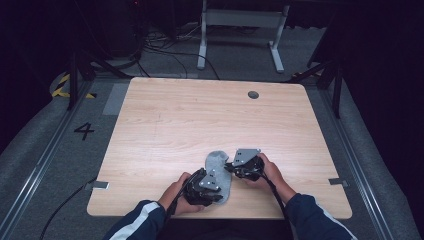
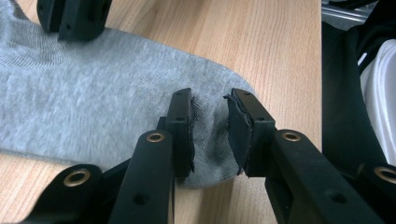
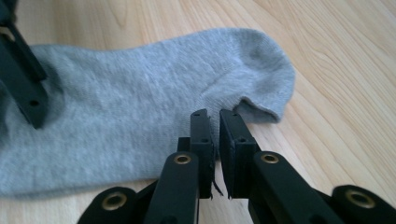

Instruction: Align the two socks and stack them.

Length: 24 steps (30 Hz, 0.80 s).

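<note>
Left gripper (image 2: 210, 135) jaws straddle grey sock (image 2: 93, 102) toe, unclamped

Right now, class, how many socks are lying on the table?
1. A single grey sock lies flat on the wooden table near its front edge, between the left gripper and the right gripper. The grippers cover part of it, so anything beneath stays hidden.

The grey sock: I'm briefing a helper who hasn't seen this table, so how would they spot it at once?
Look at the light wooden table, near edge, where the person's hands come in. Between the left gripper and the right gripper lies the grey sock, flat on the wood. It is the one soft, pale fabric thing among black hardware.
</note>
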### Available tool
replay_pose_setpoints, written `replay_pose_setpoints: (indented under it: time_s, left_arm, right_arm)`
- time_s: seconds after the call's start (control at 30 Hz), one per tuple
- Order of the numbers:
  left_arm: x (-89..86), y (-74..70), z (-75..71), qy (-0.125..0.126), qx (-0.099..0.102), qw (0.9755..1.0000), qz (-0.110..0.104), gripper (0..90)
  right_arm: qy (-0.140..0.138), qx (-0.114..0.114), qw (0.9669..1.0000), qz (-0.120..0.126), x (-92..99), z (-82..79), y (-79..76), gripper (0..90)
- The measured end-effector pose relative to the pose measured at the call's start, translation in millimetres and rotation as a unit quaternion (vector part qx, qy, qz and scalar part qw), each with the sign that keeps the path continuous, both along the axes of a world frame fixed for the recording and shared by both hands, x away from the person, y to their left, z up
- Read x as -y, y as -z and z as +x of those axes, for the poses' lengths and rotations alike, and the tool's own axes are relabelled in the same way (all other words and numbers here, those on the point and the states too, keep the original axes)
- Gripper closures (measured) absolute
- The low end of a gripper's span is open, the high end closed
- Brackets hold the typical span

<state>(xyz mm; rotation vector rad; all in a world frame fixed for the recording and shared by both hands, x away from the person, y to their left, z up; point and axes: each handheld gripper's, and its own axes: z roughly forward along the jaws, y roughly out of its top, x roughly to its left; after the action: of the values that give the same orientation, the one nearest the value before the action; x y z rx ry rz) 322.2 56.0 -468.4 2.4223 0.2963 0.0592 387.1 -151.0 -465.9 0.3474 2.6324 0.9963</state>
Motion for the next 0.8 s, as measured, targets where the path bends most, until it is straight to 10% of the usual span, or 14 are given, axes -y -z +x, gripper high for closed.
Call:
replay_pose_setpoints:
  time_s: [0.4,0.57,0.8]
  left_arm:
    - [0.1,0.9,0.6,0.000,-0.006,1.0000,-0.006,70.9]
    - [-1.0,0.8,2.0,0.007,-0.007,0.9999,-0.005,71.2]
    - [-0.9,2.0,1.0,0.012,-0.015,0.9997,-0.012,72.3]
  right_arm:
    - [0.016,0.022,0.9954,0.091,1.6,1.7,-26.7,80.2]
    - [0.012,0.021,0.9987,0.046,-14.0,8.8,-8.2,81.1]
    - [0.081,0.001,0.9966,0.015,0.2,31.0,10.5,84.5]
